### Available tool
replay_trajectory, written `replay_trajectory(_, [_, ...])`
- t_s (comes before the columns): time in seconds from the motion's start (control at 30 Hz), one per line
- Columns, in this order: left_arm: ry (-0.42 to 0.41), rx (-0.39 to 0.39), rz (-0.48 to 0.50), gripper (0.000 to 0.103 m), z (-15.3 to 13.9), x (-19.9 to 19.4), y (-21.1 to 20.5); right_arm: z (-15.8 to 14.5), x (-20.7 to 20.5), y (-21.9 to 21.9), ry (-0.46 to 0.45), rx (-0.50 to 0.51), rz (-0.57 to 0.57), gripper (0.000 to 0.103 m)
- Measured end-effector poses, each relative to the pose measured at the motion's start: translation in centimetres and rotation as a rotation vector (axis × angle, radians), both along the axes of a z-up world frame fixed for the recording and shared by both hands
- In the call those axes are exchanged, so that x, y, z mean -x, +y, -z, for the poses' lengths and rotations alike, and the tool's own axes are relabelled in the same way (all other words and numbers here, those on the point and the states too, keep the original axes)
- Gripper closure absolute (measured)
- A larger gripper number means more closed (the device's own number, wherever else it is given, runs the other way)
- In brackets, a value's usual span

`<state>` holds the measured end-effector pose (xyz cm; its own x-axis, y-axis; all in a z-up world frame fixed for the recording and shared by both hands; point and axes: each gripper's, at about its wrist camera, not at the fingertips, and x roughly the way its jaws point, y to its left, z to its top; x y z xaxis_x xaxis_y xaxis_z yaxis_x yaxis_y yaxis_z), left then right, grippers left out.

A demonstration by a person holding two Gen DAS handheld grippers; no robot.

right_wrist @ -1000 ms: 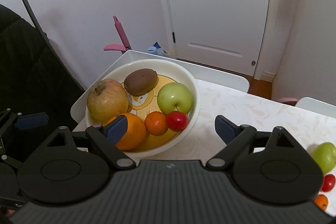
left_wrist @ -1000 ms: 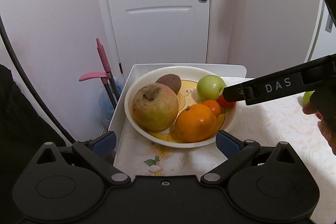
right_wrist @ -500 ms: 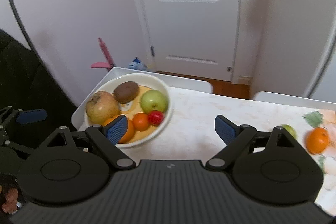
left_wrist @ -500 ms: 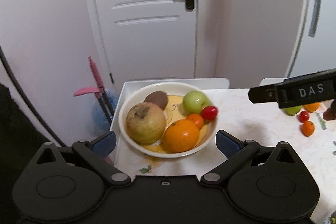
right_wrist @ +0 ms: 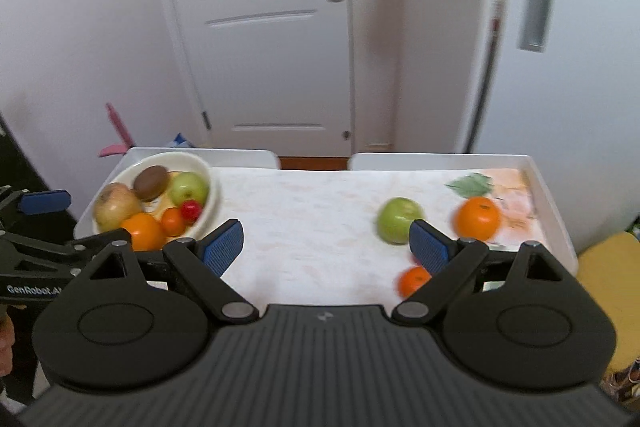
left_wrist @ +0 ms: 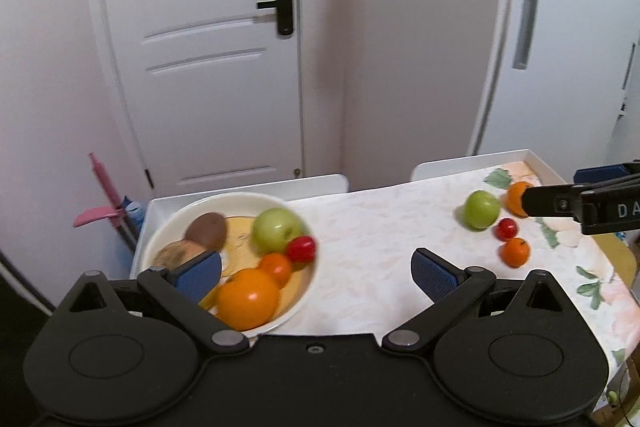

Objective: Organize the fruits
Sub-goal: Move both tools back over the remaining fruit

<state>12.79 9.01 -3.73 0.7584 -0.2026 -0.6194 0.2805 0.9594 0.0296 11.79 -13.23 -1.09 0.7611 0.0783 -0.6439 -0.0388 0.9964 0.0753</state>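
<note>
Since the earlier frames both grippers have been drawn back from the bowl [left_wrist: 160, 247], so that loose fruit at the far end of the table is now seen. The bowl, seen ahead-left of the left gripper [left_wrist: 316, 273], is filled with a large apple [right_wrist: 114, 205], a kiwi [left_wrist: 206, 227], a green apple [left_wrist: 277, 230], a red cherry tomato [left_wrist: 301, 248], a small tangerine [left_wrist: 276, 267] and a large orange [left_wrist: 248, 298]. Ahead-right of the right gripper [right_wrist: 325, 249], a second green apple [right_wrist: 398, 219], an orange [right_wrist: 478, 218] and a small tangerine [right_wrist: 414, 279] are laid on the floral tablecloth [right_wrist: 312, 219], just beside one another. Both grippers are held wide apart with nothing between their blue pads. Beyond the table a white door [right_wrist: 260, 27] is seen.
</note>
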Motion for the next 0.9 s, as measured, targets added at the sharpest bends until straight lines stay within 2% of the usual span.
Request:
replay_trajectory(0.23, [-0.027,-0.015,0.014,0.0,-0.7,0.6,-4.0,0.1,1.0,-5.8,-0.01,0.006,0.03,0.0])
replay_trajectory(0.43, [-0.006,-0.007,-0.03,0.0,-0.5,1.0,-7.6,0.7,0.2,-10.3,0.008,0.008,-0.018,0.0])
replay_trajectory(0.67, [0.019,-0.006,-0.074,0.0,1.2,1.0,-12.3,2.3,-1.8,-14.6,0.022,0.029,-0.098,0.0])
replay_trajectory(0.9, [0.036,-0.023,-0.087,0.001,4.0,0.4,-17.2,5.5,-4.8,-18.2,0.055,0.034,-0.159,0.0])
